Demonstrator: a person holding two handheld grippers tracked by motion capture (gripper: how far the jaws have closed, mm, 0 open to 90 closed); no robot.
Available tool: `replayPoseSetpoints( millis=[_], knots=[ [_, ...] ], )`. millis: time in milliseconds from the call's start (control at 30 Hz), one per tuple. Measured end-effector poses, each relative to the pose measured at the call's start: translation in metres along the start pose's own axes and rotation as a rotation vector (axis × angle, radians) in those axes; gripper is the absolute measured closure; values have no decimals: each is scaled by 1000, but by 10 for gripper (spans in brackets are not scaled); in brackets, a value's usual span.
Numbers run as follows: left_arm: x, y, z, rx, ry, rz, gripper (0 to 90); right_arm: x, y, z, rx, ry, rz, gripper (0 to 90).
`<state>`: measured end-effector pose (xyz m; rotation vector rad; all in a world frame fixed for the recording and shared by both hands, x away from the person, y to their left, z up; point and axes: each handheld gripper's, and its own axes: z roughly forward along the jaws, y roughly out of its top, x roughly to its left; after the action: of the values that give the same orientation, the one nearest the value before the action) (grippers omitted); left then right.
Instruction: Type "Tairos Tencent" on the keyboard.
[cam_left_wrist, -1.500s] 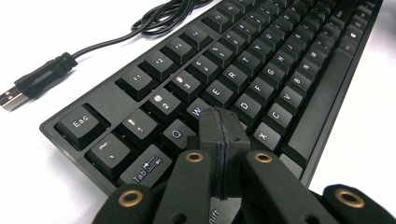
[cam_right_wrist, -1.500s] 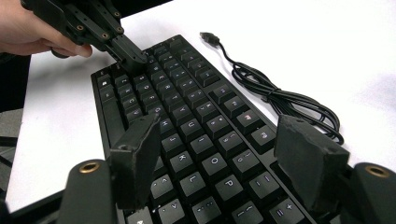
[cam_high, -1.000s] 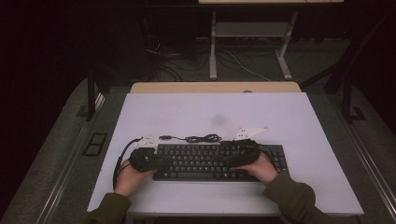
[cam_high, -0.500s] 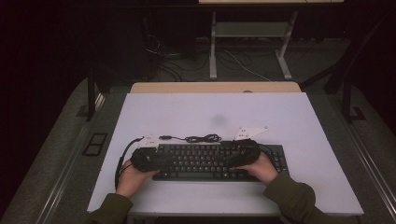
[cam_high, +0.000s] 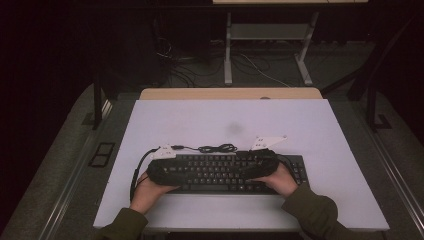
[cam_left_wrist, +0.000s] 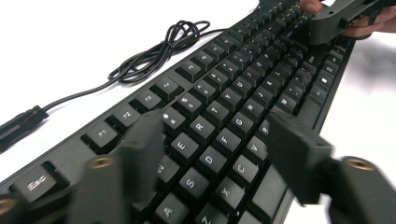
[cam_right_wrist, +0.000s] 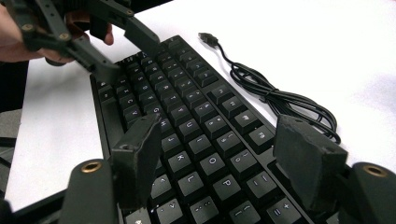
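One black keyboard (cam_high: 227, 172), lying flat near the front edge of one white table (cam_high: 320, 130), long side across. One black cable (cam_high: 212, 148), coiled in a loose bundle on the table just behind the keyboard, ending in one USB plug (cam_right_wrist: 208, 38) that rests on the bare white surface. Two grippers, one per hand, both over the keyboard and facing each other from its two ends. Left gripper (cam_left_wrist: 217, 149) over the left half, jaws apart with the letter keys showing between them, clamped on nothing; whether the tips touch the keys, cannot tell. Right gripper (cam_right_wrist: 217, 158) over the right half, jaws likewise spread wide above the keys, gripping nothing. Two hands: left hand (cam_high: 148, 186) at the keyboard's left front corner, right hand (cam_high: 280, 180) at its right front, each wrapped round a gripper body. Two olive sleeves (cam_high: 312, 212) entering from the bottom of the high view. Two grey three-cornered plates (cam_high: 266, 142), one atop each gripper, near the keyboard's rear edge. Seen from the left gripper view, the other gripper at the far end of the key rows, well apart from the near jaws; the same the other way round in the right gripper view.
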<state>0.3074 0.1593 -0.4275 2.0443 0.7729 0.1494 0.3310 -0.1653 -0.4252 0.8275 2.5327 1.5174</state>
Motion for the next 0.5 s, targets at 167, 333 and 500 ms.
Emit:
replayPoseSetpoints(
  millis=[167,333,500],
  knots=[
    [-1,0,2,-18,7,-4,218,0,1,-1,3,0,3,325],
    [-1,0,3,-24,9,1,213,0,1,0,4,1,-2,333],
    [-3,0,5,-24,7,13,207,0,3,0,0,0,-2,352]
  ],
)
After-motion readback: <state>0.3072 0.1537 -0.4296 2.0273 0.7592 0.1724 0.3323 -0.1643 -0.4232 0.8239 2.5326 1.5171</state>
